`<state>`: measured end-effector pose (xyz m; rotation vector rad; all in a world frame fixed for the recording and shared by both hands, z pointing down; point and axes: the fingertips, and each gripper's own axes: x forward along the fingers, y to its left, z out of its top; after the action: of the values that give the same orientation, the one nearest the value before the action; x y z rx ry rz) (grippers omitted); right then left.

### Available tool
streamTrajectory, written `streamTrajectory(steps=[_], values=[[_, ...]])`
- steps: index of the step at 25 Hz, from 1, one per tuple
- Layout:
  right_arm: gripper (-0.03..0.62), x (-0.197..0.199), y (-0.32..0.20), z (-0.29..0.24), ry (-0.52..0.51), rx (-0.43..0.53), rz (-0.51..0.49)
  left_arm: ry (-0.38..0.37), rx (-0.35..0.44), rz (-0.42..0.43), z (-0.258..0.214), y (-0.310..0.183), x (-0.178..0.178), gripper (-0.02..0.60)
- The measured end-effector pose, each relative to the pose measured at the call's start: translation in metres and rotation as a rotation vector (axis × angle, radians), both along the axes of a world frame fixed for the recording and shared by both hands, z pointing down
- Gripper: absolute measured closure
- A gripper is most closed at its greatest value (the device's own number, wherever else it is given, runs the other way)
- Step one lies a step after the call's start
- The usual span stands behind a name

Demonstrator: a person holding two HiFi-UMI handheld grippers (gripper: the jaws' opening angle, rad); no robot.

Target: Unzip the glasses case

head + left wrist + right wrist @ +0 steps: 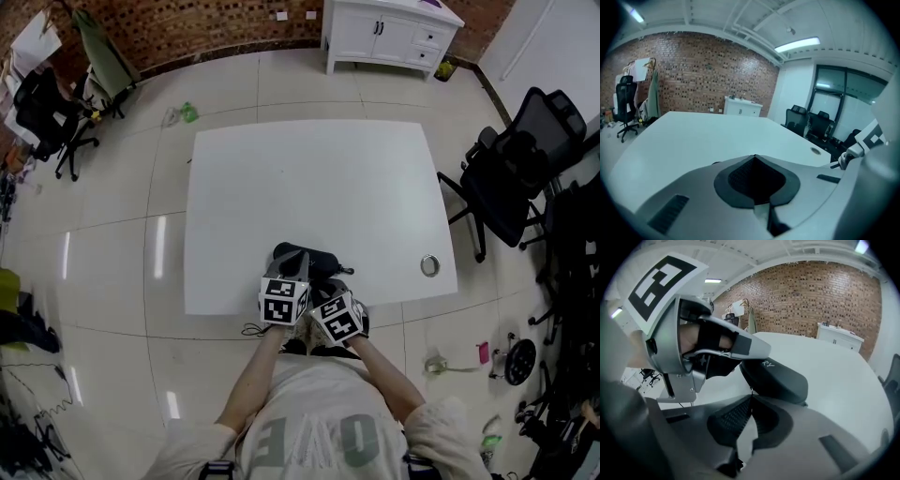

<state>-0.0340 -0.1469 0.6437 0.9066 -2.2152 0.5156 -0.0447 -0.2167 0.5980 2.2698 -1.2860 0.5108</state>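
Note:
A black glasses case (309, 256) lies on the white table (309, 178) near its front edge. In the right gripper view the case (780, 376) sits just beyond my right gripper (751, 398), whose jaws are shut on a thin zipper pull (750, 391) at the case's near side. My left gripper (750, 355) reaches in from the left, its tips resting over the case's left end. In the left gripper view my left gripper (754, 158) has its pads pressed together with nothing showing between them; the case is hidden there. From the head view both grippers (295, 274) (326, 289) crowd the case.
A small metal ring (429, 265) lies on the table near its right front corner. Black office chairs (511, 178) stand to the right of the table, another chair (47, 112) at far left. A white cabinet (389, 33) lines the brick wall.

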Motion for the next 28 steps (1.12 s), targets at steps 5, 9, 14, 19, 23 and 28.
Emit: streamTrajectory(steps=[5,9,14,19,23,28], values=[[0.594,0.028,0.001,0.0,0.015,0.011,0.034,0.035,-0.002,-0.01,0.0,-0.002,0.0,0.581],[0.594,0.065,-0.004,0.005,0.053,0.011,0.072,0.065,-0.015,-0.015,0.0,0.002,-0.001,0.581],[0.594,0.081,-0.027,0.006,0.119,0.048,0.061,0.085,-0.023,-0.018,0.001,0.002,0.0,0.581],[0.593,0.083,-0.046,0.008,0.154,0.059,0.009,0.104,-0.035,-0.027,0.001,-0.002,-0.001,0.581],[0.594,0.078,-0.045,0.007,0.159,0.056,-0.016,0.123,-0.057,-0.038,-0.003,0.011,-0.007,0.581],[0.594,0.074,-0.027,0.004,0.142,0.045,-0.046,0.134,-0.1,-0.104,0.007,0.034,-0.02,0.581]])
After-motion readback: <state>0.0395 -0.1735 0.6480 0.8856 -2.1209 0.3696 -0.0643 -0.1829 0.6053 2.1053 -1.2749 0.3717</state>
